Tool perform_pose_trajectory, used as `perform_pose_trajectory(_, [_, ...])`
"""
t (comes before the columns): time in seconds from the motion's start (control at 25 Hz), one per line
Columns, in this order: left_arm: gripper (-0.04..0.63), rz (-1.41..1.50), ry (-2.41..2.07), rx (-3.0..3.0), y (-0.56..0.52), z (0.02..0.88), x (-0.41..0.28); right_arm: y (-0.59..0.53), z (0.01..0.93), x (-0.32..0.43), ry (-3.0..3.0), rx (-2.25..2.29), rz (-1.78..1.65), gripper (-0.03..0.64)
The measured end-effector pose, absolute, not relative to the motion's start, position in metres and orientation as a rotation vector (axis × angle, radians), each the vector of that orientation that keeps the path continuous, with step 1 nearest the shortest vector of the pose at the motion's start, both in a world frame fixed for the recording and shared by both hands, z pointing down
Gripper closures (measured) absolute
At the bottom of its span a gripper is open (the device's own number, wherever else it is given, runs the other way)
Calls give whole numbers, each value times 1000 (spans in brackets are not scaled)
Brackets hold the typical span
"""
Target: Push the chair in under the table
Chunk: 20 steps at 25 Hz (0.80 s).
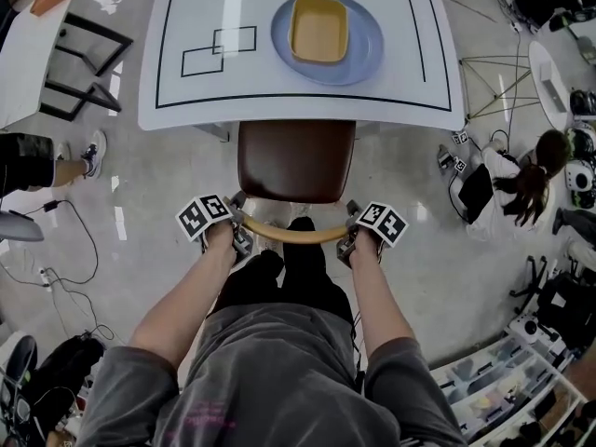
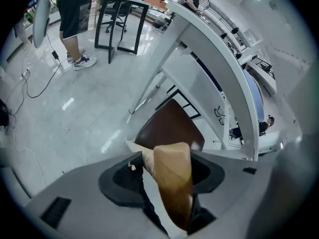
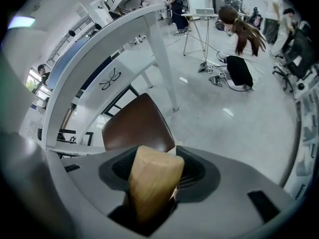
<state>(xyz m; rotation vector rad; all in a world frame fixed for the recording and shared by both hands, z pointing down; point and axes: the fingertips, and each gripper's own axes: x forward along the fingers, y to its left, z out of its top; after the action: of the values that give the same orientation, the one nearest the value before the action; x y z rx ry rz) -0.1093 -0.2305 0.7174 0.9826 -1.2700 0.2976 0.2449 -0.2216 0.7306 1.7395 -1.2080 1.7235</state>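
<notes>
Grey shirt point(image 1: 279, 371) and dark trousers point(image 1: 284, 277) fill the bottom of the head view, and two bare forearms point(image 1: 182, 305) reach from them down to the chair point(image 1: 296, 159). Its curved wooden back rail point(image 1: 293, 234) lies just in front of the person, and each end of it is held. The left claw point(image 1: 244, 240) is clamped on the rail's left end, and the left gripper view shows the pale wood filling the gap between both jaws. The right claw point(image 1: 347, 245) is closed on the right end in the same way, with the wood wedged between its jaws in the right gripper view. Both claws point steeply downward, their marker cubes facing up. The chair's brown seat lies beyond the rail, its far edge at the near rim of the white bench point(image 1: 233, 73), so most of the seat is out in the open and not yet under the top. Black lines are drawn on the bench top, and a blue plate point(image 1: 363, 59) on it carries a square tan dish point(image 1: 318, 28). Off to the right, well apart from the chair, a person with a ponytail point(image 1: 521, 180) crouches on the glossy floor point(image 1: 149, 170), and to the left another person's leg and shoe point(image 1: 91, 154) show beside a black frame point(image 1: 79, 63).
</notes>
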Motion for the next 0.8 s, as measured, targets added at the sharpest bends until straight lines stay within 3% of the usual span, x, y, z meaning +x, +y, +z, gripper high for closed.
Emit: perform_pose_trajectory(0.8, [353, 196, -1344, 903, -321, 740, -91, -341, 756, 263, -1241, 1669, 1683, 403])
